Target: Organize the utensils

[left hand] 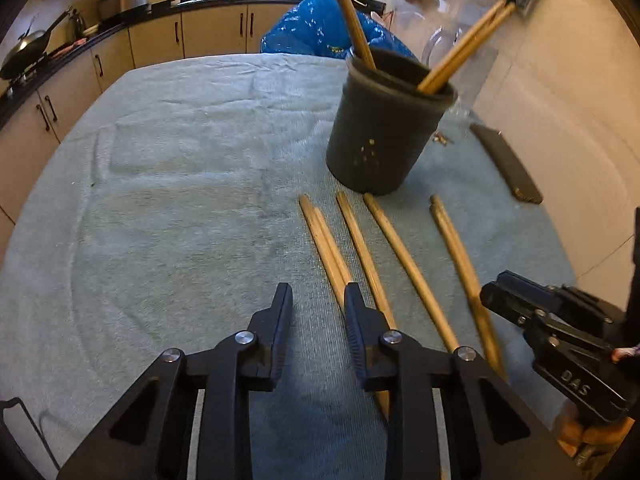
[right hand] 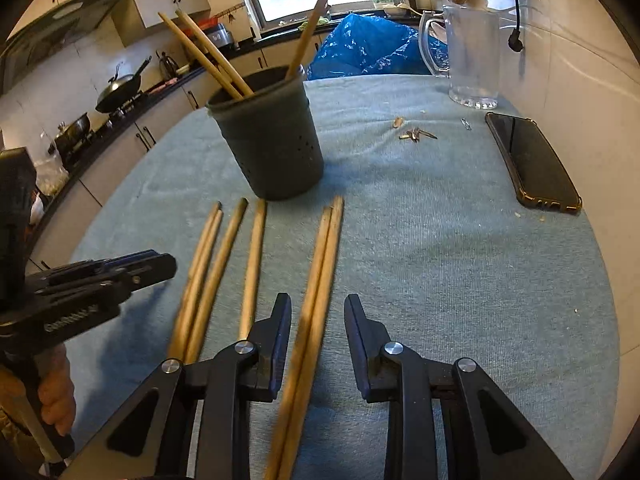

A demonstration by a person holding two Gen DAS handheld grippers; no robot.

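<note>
Now, going left to right: the left tool (left hand: 318,308) hangs part open and empty over the pale green towel on the desk (left hand: 160,200), with the left chopstick pair (left hand: 326,246) just at its right finger. Shift it right to straddle them. The right tool (right hand: 318,320), likewise part open, straddles the right chopstick pair (right hand: 320,276) without pressing; lower, then close squarely. Six worn, pale wooden chopsticks lie at 6 o'clock of the dark grey holder (right hand: 270,140), which already holds three.
</note>
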